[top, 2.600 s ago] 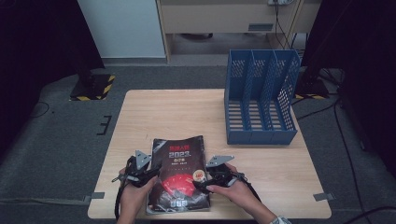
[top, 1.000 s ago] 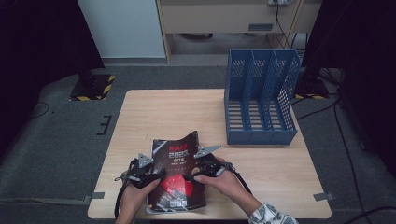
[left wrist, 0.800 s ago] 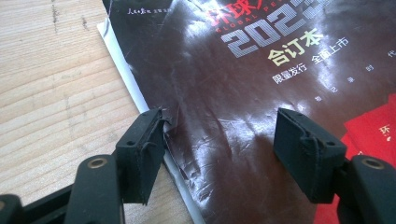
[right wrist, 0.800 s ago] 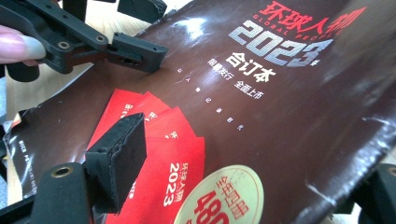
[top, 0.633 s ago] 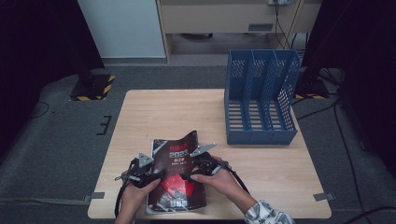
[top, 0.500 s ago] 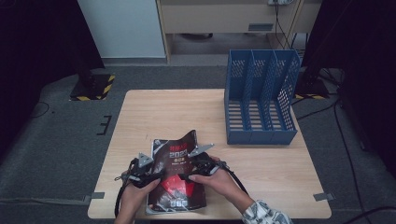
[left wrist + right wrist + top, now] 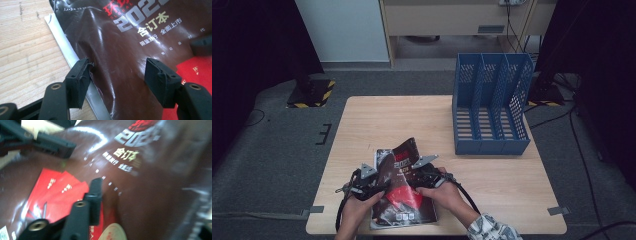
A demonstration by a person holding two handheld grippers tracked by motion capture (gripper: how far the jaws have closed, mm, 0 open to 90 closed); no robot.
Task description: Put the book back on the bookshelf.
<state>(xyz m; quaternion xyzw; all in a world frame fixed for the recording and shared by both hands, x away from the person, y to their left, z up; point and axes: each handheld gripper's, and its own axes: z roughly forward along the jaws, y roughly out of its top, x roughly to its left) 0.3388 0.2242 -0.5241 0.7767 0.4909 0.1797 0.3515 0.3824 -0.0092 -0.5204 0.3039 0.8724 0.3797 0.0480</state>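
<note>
A glossy dark-brown and red magazine [image 7: 404, 200] lies near the table's front edge, its cover buckled upward. My left gripper [image 7: 381, 186] stands open at its left edge. In the left gripper view the jaws straddle the cover's bulge [image 7: 120, 50], and the left pad [image 7: 81, 75] touches the cover's edge above the white pages. My right gripper [image 7: 414, 180] reaches in from the right. Its jaws have just been closing, with the raised fold of the cover [image 7: 150, 182] between them. One finger [image 7: 96, 192] lies against the cover and the other is mostly hidden behind the fold.
A blue three-slot file holder [image 7: 489, 100] stands upright at the back right of the wooden table [image 7: 387, 120]. Cables trail from both grippers toward the front edge. The person's hands and a patterned sleeve come in from the bottom.
The magazine lay flat at first, with a gripper at each side. The right gripper has since moved left onto it, the cover has buckled upward, and the left gripper has stayed put.
</note>
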